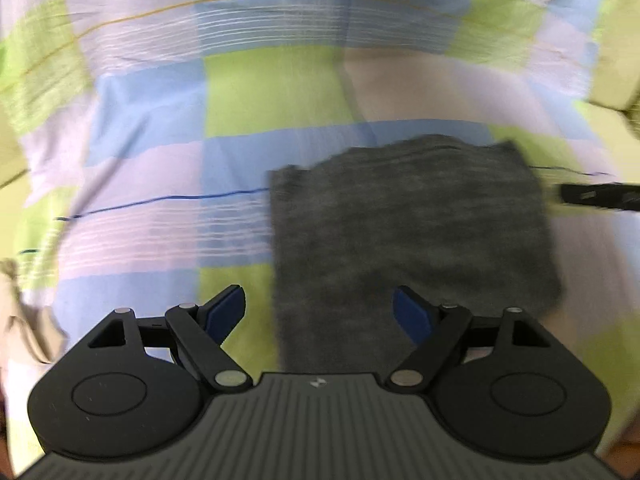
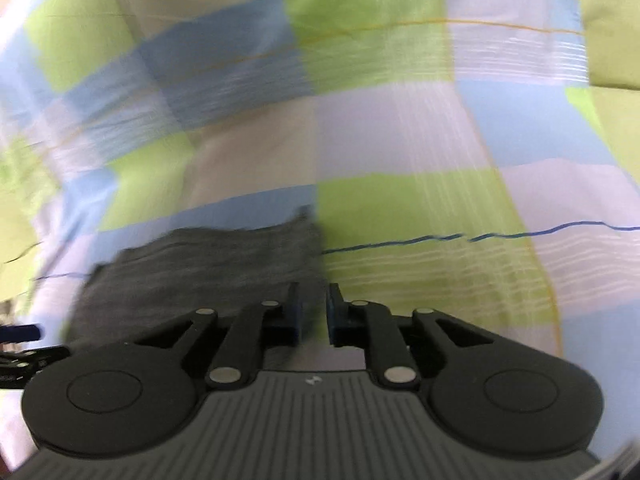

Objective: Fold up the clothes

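A folded dark grey cloth (image 1: 412, 232) lies flat on the checked bed sheet (image 1: 256, 92). In the left wrist view it sits ahead and to the right of centre. My left gripper (image 1: 320, 306) hovers over the cloth's near left edge, its blue pads wide apart and nothing between them. In the right wrist view the grey cloth (image 2: 200, 276) lies to the left. My right gripper (image 2: 314, 310) is above the cloth's right edge, its jaws only a narrow gap apart and holding nothing. One black finger of the right gripper (image 1: 600, 196) shows beside the cloth.
The sheet (image 2: 400, 140) of green, blue and white squares fills both views, with a thin blue line (image 2: 520, 234) across it. A beige fabric (image 1: 24, 320) lies at the left edge. A plain green cushion (image 2: 612, 28) rises at the far right.
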`<state>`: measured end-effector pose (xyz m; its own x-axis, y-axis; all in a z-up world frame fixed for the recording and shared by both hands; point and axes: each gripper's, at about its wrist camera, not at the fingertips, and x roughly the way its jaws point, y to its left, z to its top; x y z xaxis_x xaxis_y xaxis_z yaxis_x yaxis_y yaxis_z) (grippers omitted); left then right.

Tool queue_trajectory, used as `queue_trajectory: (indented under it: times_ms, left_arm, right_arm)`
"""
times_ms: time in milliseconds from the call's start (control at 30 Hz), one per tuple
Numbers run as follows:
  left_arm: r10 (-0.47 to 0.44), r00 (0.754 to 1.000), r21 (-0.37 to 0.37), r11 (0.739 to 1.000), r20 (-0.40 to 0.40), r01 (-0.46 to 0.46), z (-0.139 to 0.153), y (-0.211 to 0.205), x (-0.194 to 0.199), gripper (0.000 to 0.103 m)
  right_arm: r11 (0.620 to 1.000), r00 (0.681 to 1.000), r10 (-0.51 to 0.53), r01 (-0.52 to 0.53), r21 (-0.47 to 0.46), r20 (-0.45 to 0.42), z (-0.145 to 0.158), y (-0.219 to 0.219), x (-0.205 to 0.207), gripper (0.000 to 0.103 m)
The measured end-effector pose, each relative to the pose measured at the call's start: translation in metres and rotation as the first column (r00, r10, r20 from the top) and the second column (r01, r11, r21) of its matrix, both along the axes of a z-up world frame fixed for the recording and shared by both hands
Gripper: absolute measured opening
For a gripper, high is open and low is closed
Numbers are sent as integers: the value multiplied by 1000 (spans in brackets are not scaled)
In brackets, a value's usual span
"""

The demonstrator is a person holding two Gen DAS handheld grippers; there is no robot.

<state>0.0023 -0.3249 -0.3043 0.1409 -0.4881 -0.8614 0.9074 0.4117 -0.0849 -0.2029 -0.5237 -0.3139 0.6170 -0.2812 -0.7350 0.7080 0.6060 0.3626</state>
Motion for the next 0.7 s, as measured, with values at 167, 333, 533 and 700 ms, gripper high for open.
queue_trajectory:
  times_ms: [167, 333, 533, 700]
  left_arm:
    - [-141, 988, -67, 988, -66, 137, -21, -32, -12, 83]
    - [-119, 977, -68, 992, -175, 108, -36, -37, 3, 81]
    - [-110, 986, -139, 986, -128, 93, -17, -54, 43, 82]
    - [9, 977, -8, 1000, -211, -11, -52, -85, 86, 82]
  right_arm:
    - [991, 994, 101, -104, 87, 32, -21, 28, 22, 19]
    - [995, 997, 32, -25, 97, -67, -38, 19, 15, 10]
    - [1000, 1000, 15, -14, 22, -3, -8, 10, 13, 22]
    - [998, 997, -58, 59, 22, -47, -24, -16, 33, 22]
